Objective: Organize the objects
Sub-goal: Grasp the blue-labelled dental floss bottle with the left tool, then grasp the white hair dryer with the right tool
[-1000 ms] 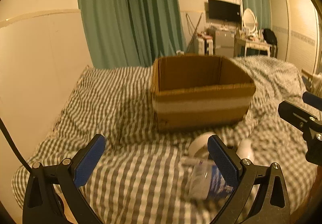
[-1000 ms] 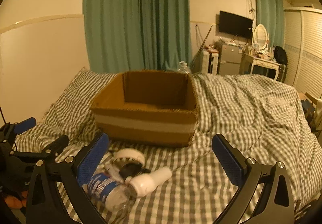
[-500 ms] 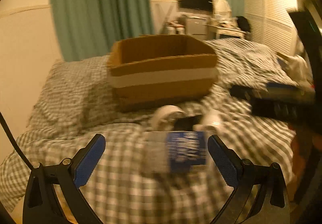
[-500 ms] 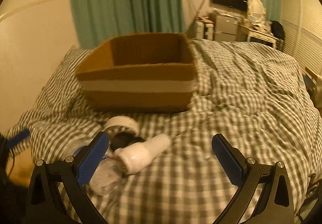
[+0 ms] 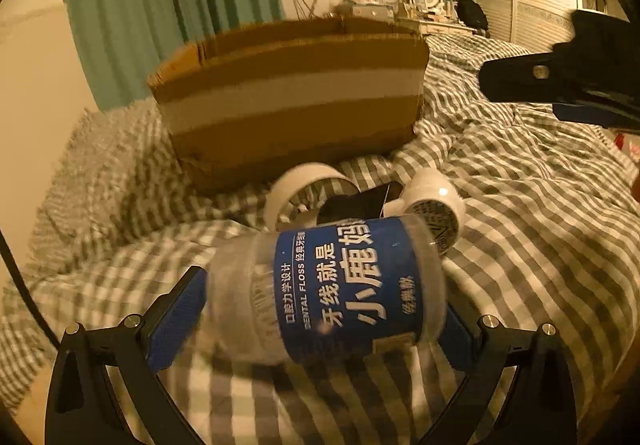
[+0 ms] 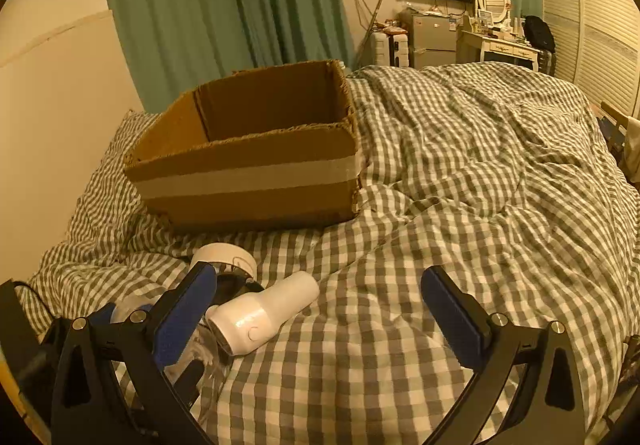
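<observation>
A clear plastic jar with a blue label lies on its side between the fingers of my left gripper, which is open around it. Behind it lie a white tape roll, a small black object and a white bottle. An open cardboard box stands beyond them on the checked duvet. My right gripper is open and empty above the duvet, right of the white bottle. The tape roll and the box show there too.
The bed is covered by a rumpled grey-and-white checked duvet. A cream wall runs along its left side. Green curtains, a desk and a wardrobe stand at the far end. The right gripper's arm shows at upper right.
My left gripper has swung right and come down low, so the blue-label jar now lies between its fingers. My right gripper has moved slightly nearer the bed; both stay open.
</observation>
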Motion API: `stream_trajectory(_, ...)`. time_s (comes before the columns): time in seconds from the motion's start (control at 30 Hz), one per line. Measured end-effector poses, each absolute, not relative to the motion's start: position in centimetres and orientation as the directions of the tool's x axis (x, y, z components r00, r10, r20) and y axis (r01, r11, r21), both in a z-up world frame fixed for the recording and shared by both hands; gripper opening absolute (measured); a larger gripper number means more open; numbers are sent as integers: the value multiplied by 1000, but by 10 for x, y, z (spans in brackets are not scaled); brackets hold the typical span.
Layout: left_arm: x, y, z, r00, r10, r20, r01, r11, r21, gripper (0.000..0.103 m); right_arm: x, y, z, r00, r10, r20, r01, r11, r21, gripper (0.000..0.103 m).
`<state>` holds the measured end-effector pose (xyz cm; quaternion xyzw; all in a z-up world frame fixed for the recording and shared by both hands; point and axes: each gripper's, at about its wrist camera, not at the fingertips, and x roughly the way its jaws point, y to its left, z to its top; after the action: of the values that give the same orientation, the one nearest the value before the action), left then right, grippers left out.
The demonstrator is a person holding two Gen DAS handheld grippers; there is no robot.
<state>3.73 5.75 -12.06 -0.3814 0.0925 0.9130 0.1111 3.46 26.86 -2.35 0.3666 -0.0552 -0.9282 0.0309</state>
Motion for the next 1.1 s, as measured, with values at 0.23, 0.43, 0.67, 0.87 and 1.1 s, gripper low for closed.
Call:
stream_trajectory(0.23,22,47,-131,-625,246,-741,-305,-950,-57,90,30,263,-35,-710,-93,-698,21,-994,111,102)
stream_trajectory(0.43,29,37,-106,-647,207,-734,-263,-964,-39,90,27,254,-41,-696,-92,-712,30,-995,99,102)
stream_trajectory(0.67,27,5,-70,-751,46,-659,-125,-990,73,90,20,242,-47,-681,-113,-724,44,-993,114,97)
stream_trajectory(0.87,20,-21,-67,-767,-57,-639,-16,-994,108,90,1,214,-77,-608,-130,-783,65,-991,113,90)
stream_trajectory(1.1,16,-23,-76,-757,-55,-651,-25,-993,114,90,-6,206,-101,-562,-123,-818,68,-992,102,61)
